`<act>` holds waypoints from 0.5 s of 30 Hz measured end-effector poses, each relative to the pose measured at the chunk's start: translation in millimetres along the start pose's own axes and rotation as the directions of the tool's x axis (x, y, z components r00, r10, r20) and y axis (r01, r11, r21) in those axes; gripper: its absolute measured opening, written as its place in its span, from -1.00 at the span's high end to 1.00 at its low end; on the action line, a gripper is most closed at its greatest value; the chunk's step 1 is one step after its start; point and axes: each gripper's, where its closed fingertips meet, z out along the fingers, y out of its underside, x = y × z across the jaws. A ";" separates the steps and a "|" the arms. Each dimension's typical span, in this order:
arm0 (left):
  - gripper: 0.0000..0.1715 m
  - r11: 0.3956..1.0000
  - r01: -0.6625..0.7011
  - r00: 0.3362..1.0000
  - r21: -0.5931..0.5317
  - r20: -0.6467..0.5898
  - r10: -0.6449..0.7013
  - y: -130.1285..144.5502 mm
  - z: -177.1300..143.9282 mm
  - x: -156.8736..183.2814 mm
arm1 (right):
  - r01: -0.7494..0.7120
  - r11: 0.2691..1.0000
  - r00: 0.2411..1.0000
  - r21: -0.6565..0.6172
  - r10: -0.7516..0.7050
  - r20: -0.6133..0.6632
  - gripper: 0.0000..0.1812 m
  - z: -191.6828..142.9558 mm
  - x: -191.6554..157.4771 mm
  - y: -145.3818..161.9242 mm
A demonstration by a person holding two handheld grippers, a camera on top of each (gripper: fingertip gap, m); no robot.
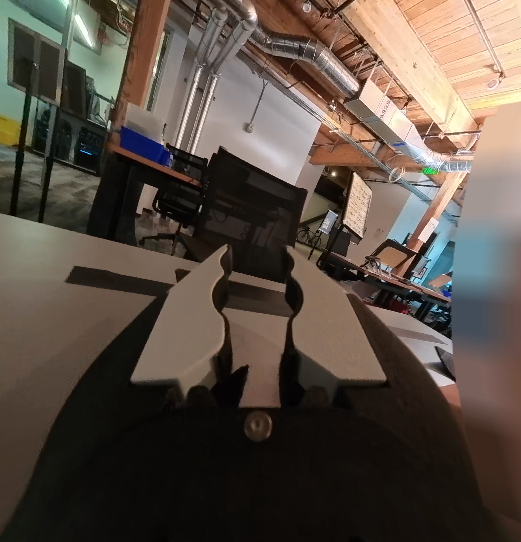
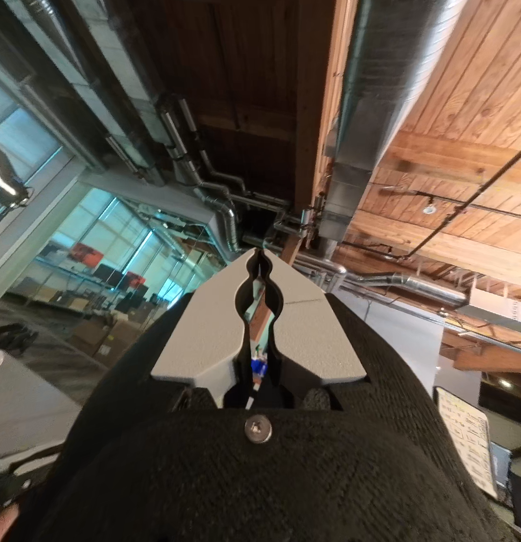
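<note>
My left gripper [image 1: 258, 252] is open and empty, its grey fingers [image 1: 194, 311] spread apart low over a grey table [image 1: 48, 308]. A strip of dark tape [image 1: 112, 278] lies on the table just beyond the fingertips. My right gripper [image 2: 260, 252] is shut with its tips together and holds nothing; it is tilted upward toward the wooden ceiling [image 2: 444, 190] and metal ducts [image 2: 385, 88]. Nothing is between either pair of fingers.
A black mesh office chair [image 1: 253, 211] stands just past the table's far edge, with a second chair [image 1: 180, 193] and a desk bearing a blue bin [image 1: 142, 143] behind. A whiteboard [image 1: 357, 205] and more desks stand at right. Cardboard boxes [image 2: 106, 331] sit on the floor. Spacing between my two grippers at the tips: around 40 centimeters.
</note>
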 end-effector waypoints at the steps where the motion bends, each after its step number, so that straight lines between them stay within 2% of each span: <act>1: 0.62 1.000 0.012 1.000 -0.008 -0.006 -0.012 1.6 0.8 0.2 | 0.008 1.000 1.000 -0.017 -0.008 0.016 1.00 0.5 -2.9 2.3; 4: 0.50 0.994 0.036 0.996 -0.102 -0.081 -0.044 14.4 7.5 15.2 | 0.039 0.998 0.999 -0.044 -0.039 0.011 1.00 -2.1 1.4 2.5; 6: 0.32 0.972 -0.047 0.990 -0.230 -0.144 0.014 32.8 18.3 29.7 | 0.038 0.999 0.999 -0.036 -0.038 0.003 1.00 -7.3 8.4 -3.0; 9: 0.05 0.872 -0.284 0.957 -0.399 -0.176 0.232 66.7 39.0 26.8 | 0.024 1.000 1.000 -0.010 -0.024 -0.013 1.00 -18.3 19.3 -12.0; 12: 0.03 0.758 -0.428 0.903 -0.492 -0.201 0.379 85.9 71.3 3.4 | 0.069 0.997 0.998 -0.045 -0.070 -0.006 1.00 -27.3 28.3 -10.4; 13: 0.04 0.735 -0.458 0.889 -0.501 -0.228 0.398 89.5 85.0 -0.3 | 0.083 0.994 0.997 -0.073 -0.083 -0.001 1.00 -30.2 32.1 -7.9; 15: 0.07 0.685 -0.525 0.845 -0.504 -0.405 0.349 108.6 109.1 19.4 | 0.096 0.988 0.995 -0.118 -0.096 0.006 1.00 -37.6 40.9 -3.3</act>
